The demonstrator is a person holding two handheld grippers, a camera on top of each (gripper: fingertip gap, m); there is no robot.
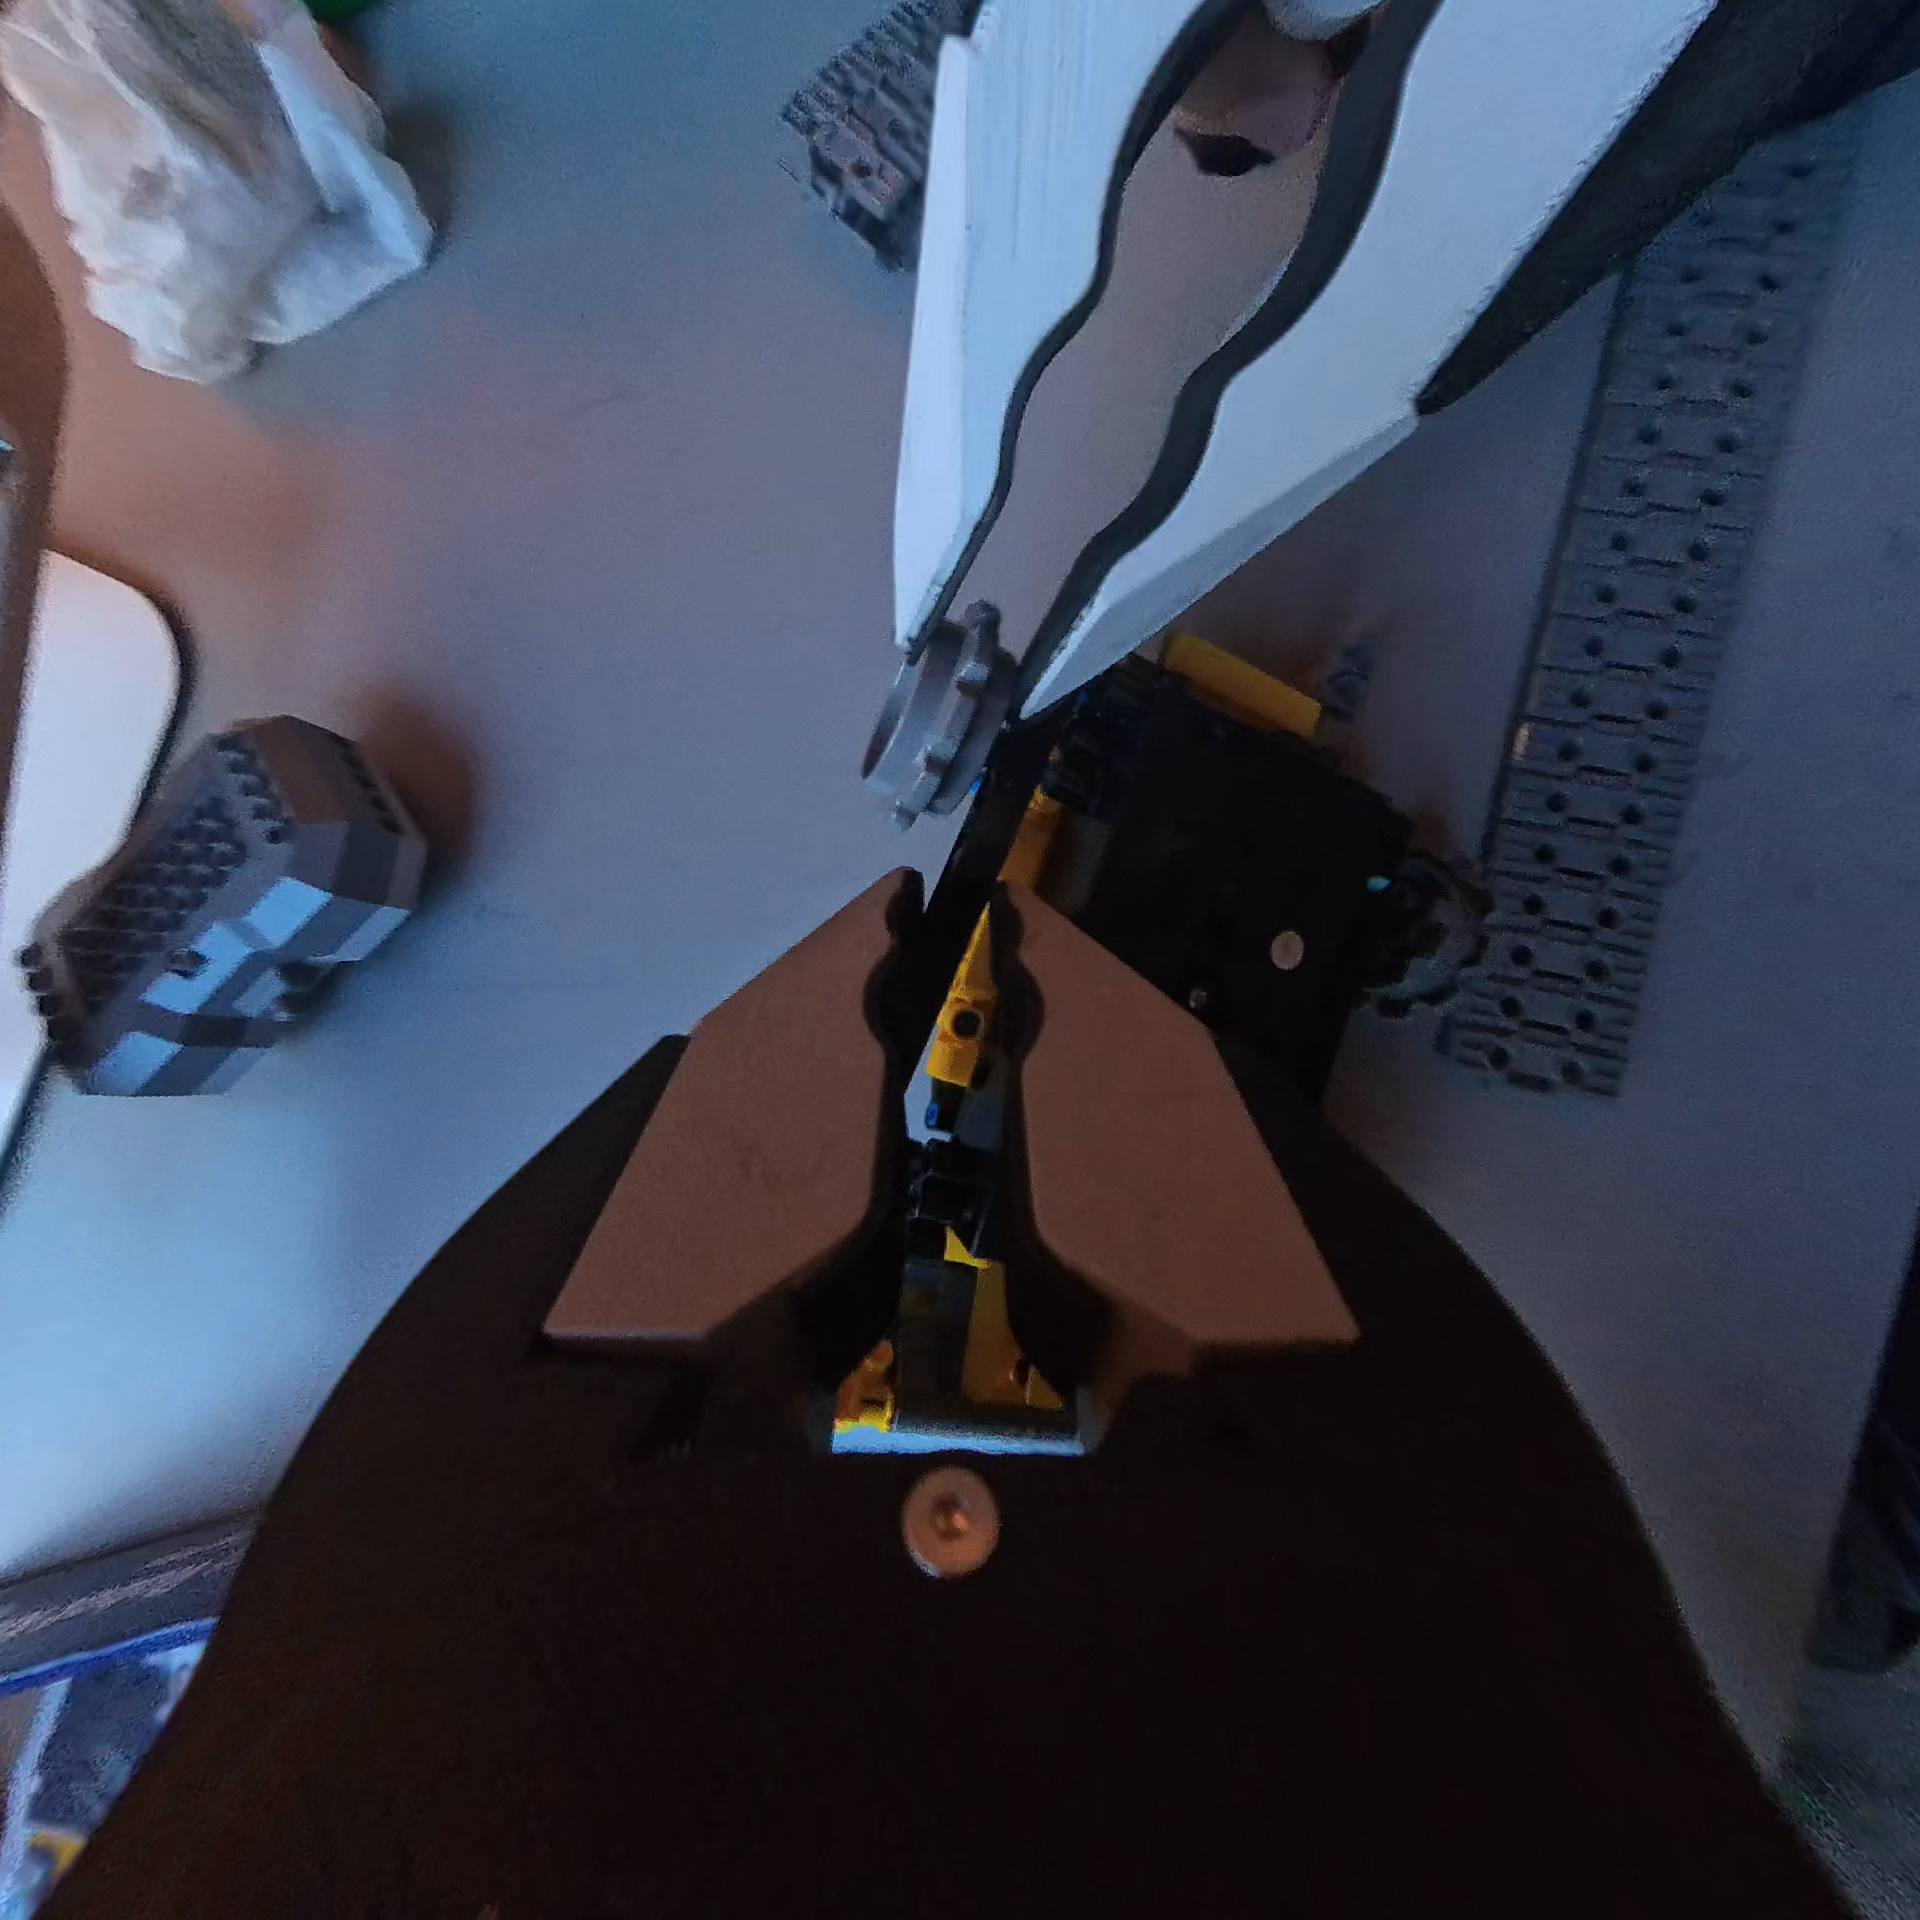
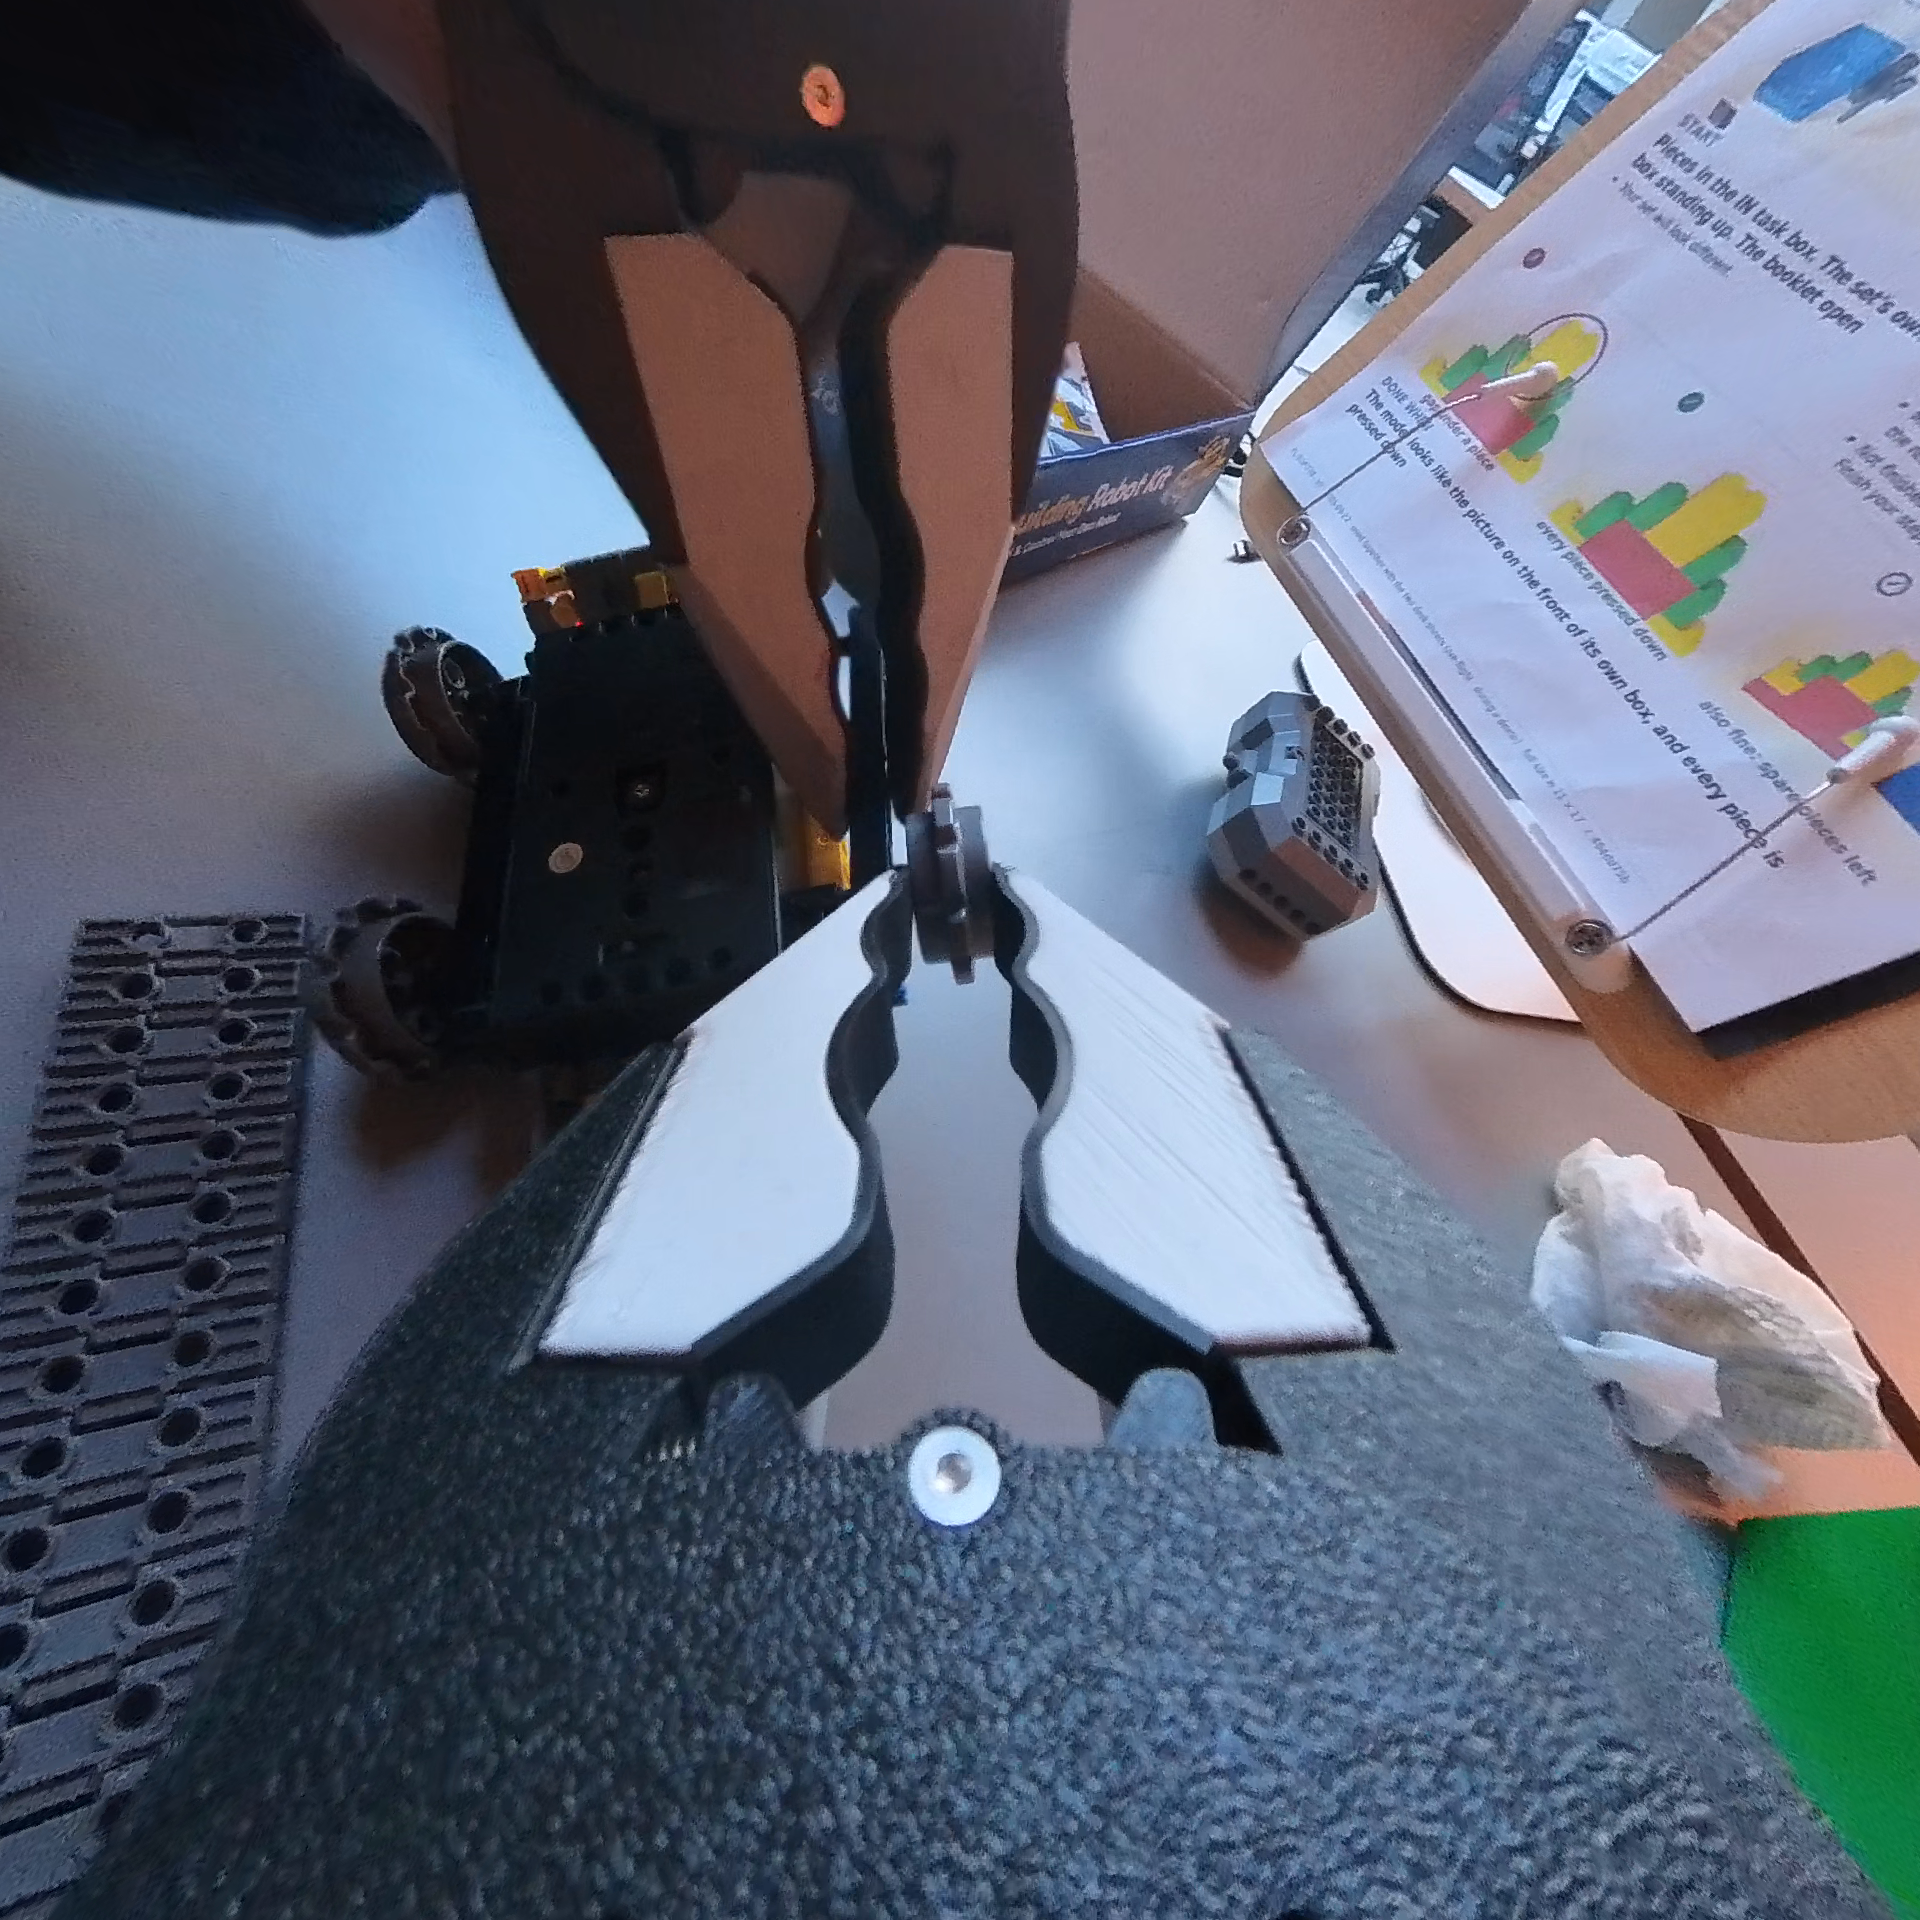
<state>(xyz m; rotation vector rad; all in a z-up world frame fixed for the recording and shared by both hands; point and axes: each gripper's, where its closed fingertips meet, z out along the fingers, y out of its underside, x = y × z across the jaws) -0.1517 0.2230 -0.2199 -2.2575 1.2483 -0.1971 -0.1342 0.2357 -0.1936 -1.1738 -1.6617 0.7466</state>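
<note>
My left gripper [image 1: 951,904], with brown fingers, is shut on a thin black beam [image 1: 971,831] at the side of a black and yellow brick vehicle chassis [image 1: 1216,862] that lies on the table. My right gripper [image 2: 945,883], with white fingers, is shut on a grey toothed sprocket wheel [image 2: 943,904]. It holds the wheel right at the left gripper's tips [image 2: 878,810], against the beam's end. The wheel [image 1: 935,717] and the right gripper [image 1: 971,665] also show in the left wrist view. Two dark sprocket wheels [image 2: 426,686] [image 2: 379,977] sit on the chassis's [image 2: 623,790] other side.
A long grey track strip [image 2: 125,1247] lies beside the chassis; another track piece [image 1: 862,145] lies farther off. A small grey brick block [image 2: 1299,821], crumpled white tissue [image 2: 1704,1330], a blue box [image 2: 1122,499] and a printed sheet on a wooden stand [image 2: 1662,520] surround the work area. The tips of both grippers are at nearly the same place. Left tips and right tips are each some 15 cm from the small grey brick block [image 2: 1299,821]. Look for it in the left wrist view [image 1: 274,843] too.
</note>
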